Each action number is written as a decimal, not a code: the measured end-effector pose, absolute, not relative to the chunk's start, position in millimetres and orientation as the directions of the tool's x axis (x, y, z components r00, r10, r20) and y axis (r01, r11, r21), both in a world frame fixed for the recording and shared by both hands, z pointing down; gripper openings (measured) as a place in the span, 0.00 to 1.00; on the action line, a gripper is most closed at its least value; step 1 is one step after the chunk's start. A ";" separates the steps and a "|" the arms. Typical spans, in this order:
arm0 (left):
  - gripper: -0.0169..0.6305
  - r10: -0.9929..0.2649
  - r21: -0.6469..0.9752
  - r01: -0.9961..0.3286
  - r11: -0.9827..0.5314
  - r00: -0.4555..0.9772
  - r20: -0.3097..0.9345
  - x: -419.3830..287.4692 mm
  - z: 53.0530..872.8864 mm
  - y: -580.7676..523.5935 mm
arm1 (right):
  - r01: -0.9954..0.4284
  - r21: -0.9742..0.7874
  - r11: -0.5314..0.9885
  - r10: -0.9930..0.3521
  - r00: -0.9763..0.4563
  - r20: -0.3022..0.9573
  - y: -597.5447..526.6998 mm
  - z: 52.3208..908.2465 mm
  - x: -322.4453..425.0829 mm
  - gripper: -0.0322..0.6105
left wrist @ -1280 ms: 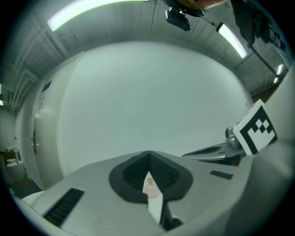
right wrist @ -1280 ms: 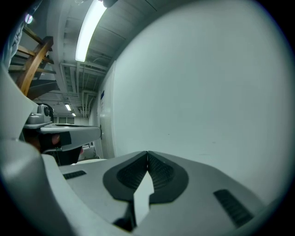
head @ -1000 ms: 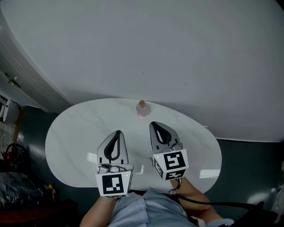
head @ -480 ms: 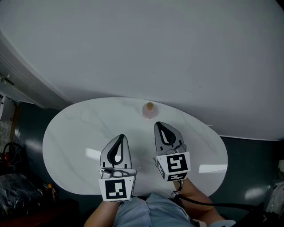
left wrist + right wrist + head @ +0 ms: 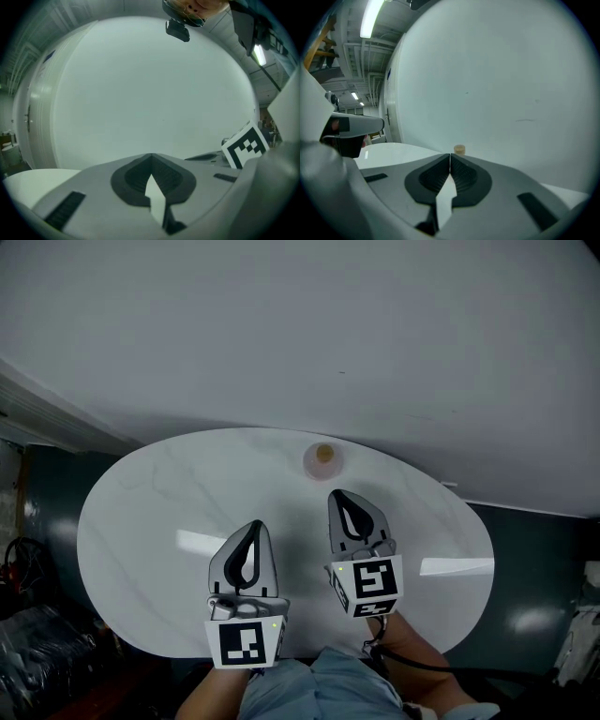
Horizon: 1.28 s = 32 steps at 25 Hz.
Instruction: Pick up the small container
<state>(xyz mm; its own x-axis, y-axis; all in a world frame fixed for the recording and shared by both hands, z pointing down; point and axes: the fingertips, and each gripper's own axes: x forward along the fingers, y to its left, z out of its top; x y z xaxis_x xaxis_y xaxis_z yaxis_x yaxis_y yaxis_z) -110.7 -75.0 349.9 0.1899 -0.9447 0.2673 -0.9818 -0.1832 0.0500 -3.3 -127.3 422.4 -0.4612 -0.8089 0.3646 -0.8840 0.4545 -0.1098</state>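
Note:
A small clear pinkish container (image 5: 322,459) with a tan cork-like top stands near the far edge of the white oval table (image 5: 141,521). In the right gripper view only its tan top (image 5: 459,149) shows, just past the jaw tips. My right gripper (image 5: 352,502) is shut and empty, a short way on the near side of the container. My left gripper (image 5: 252,528) is also shut and empty, further back and to the left; its own view shows its closed jaws (image 5: 150,156) against the wall.
A pale wall (image 5: 309,324) rises directly behind the table. Dark floor surrounds the table, with clutter at the left edge (image 5: 28,615). A black cable (image 5: 441,669) trails from the right gripper at the lower right.
The head view has tilted, so the table and container sit differently in frame. Both grippers stay shut, side by side, short of the container.

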 end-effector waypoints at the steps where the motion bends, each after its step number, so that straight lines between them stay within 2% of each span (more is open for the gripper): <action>1: 0.02 -0.941 0.053 -0.982 -0.184 0.191 0.280 -111.8 354.4 -76.1 | -0.885 -0.115 0.450 -0.807 -0.459 0.373 -128.0 426.7 -4.0 0.05; 6: 0.02 -0.930 0.052 -0.979 -0.197 0.204 0.306 -118.8 364.4 -79.3 | -0.892 -0.110 0.439 -0.815 -0.446 0.370 -132.2 429.0 -10.0 0.05; 11: 0.02 -0.929 -0.041 -0.965 -0.259 0.237 0.286 -121.6 362.2 -82.9 | -0.888 -0.114 0.445 -0.815 -0.454 0.359 -132.7 425.1 -12.6 0.06; 12: 0.02 -0.928 -0.039 -0.965 -0.258 0.237 0.287 -121.8 362.1 -82.7 | -0.883 -0.127 0.451 -0.809 -0.465 0.360 -132.2 425.5 -14.5 0.18; 13: 0.02 -0.927 -0.037 -0.965 -0.259 0.238 0.289 -122.1 362.3 -82.3 | -0.879 -0.136 0.456 -0.803 -0.473 0.363 -131.9 426.3 -16.4 0.36; 14: 0.02 -0.927 -0.035 -0.965 -0.260 0.239 0.290 -122.6 362.9 -82.1 | -0.878 -0.139 0.458 -0.800 -0.475 0.365 -131.9 427.3 -17.7 0.37; 32: 0.02 -0.916 -0.033 -0.960 -0.278 0.254 0.311 -120.4 370.9 -82.8 | -0.899 -0.083 0.429 -0.826 -0.428 0.367 -150.2 424.0 -14.5 0.37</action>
